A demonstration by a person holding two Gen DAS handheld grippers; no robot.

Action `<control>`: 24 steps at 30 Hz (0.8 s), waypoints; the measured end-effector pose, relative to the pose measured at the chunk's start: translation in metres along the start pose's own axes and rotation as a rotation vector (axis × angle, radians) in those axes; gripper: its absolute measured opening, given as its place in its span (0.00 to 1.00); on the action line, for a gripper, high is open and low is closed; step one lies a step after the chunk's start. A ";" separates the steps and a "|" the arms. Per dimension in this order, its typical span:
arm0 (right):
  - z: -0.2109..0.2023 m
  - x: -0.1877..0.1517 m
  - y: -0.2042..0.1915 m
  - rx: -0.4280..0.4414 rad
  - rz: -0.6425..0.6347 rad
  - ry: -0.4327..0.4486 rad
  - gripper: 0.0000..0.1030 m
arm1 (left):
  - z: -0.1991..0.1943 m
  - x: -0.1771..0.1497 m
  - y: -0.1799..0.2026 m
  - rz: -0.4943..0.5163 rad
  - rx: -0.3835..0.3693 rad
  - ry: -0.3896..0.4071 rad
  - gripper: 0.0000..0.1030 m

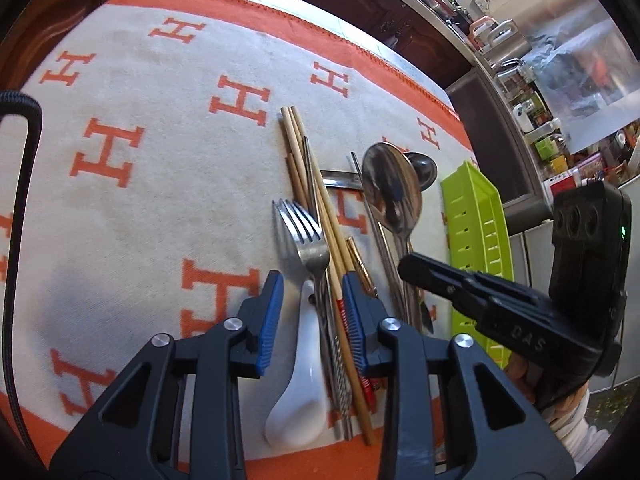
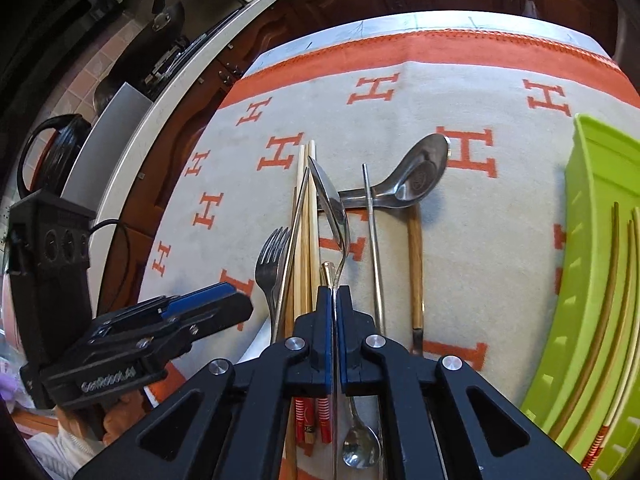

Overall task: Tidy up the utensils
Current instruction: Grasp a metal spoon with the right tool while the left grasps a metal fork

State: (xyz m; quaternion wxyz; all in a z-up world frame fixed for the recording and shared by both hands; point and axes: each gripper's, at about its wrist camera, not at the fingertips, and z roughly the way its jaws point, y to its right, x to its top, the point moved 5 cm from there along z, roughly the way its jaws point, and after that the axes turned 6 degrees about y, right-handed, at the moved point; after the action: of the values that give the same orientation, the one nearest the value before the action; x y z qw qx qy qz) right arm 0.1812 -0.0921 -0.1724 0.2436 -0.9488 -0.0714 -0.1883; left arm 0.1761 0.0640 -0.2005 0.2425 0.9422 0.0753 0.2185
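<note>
Right gripper (image 2: 333, 300): pads pressed together on the thin handle of a large steel spoon (image 2: 330, 200), bowl lifted above the pile. Left gripper (image 1: 312, 300): spread, empty, poised over fork (image 1: 302, 236), white ceramic spoon (image 1: 298, 380) and bamboo chopsticks (image 1: 316, 200). Green tray (image 2: 600, 240): to the right, chopsticks already inside. Cloth (image 1: 160, 200): orange-lettered. Risk: the narrow pinch may let the spoon swivel or slip on its way to the tray.
</note>
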 end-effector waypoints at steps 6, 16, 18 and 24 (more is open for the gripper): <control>-0.013 -0.003 0.010 0.009 0.038 0.016 0.02 | 0.024 0.008 -0.005 -0.087 -0.068 -0.020 0.22; -0.031 -0.011 0.025 0.009 0.080 0.032 0.02 | 0.047 0.013 -0.012 -0.202 -0.123 0.013 0.03; -0.031 -0.013 0.025 0.010 0.085 0.031 0.02 | 0.045 0.013 -0.013 -0.210 -0.118 0.020 0.03; -0.036 -0.016 0.022 0.015 0.089 0.035 0.02 | 0.035 0.007 -0.008 -0.169 -0.100 0.011 0.03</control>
State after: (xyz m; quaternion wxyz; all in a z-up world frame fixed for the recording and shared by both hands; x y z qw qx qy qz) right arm 0.1605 -0.1299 -0.1593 0.2601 -0.9457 -0.0265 -0.1933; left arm 0.1979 0.0578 -0.2288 0.3064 0.9180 0.1449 0.2058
